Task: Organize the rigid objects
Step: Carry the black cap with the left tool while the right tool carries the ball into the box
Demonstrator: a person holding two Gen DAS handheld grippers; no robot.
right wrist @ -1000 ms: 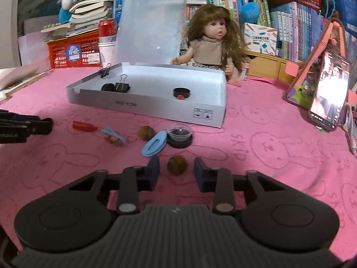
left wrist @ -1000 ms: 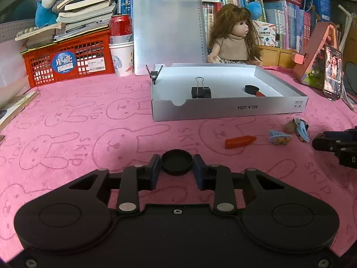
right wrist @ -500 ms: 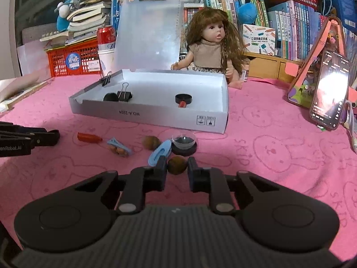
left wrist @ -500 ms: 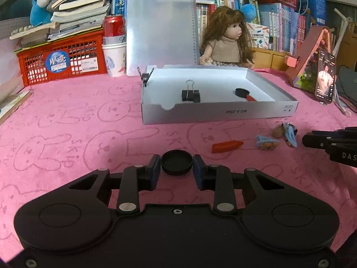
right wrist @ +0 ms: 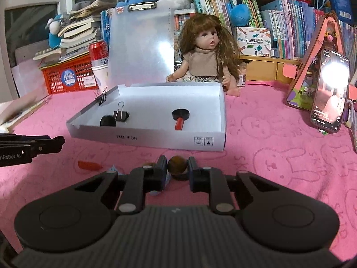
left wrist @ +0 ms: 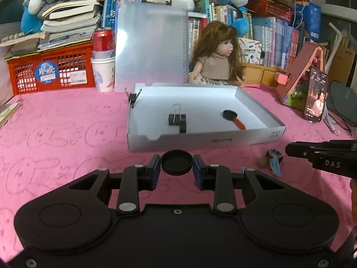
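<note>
My left gripper (left wrist: 176, 164) is shut on a round black cap (left wrist: 176, 162), held just above the pink cloth in front of the white box (left wrist: 200, 139). My right gripper (right wrist: 177, 166) is shut on a brown nut (right wrist: 177, 165), lifted near the box's front wall (right wrist: 156, 139). Inside the box lie a black binder clip (right wrist: 121, 115), a black cap (right wrist: 107, 121) and a black disc with a red piece (right wrist: 180, 117). Another binder clip (right wrist: 102, 97) grips the box's left wall. On the cloth lie an orange-red piece (right wrist: 89, 164), a second nut (left wrist: 263, 162) and a blue clip (left wrist: 275, 166).
A doll (right wrist: 207, 53) sits behind the box beside an upright clipboard (left wrist: 151, 42). A red crate (left wrist: 51, 71) with books and a can on a paper cup (left wrist: 103, 67) stand at the back left. A lit phone (right wrist: 331, 93) leans at the right.
The right gripper closed on the brown nut and lifted it off the cloth. The left gripper rose with the black cap, and both now sit nearer the box.
</note>
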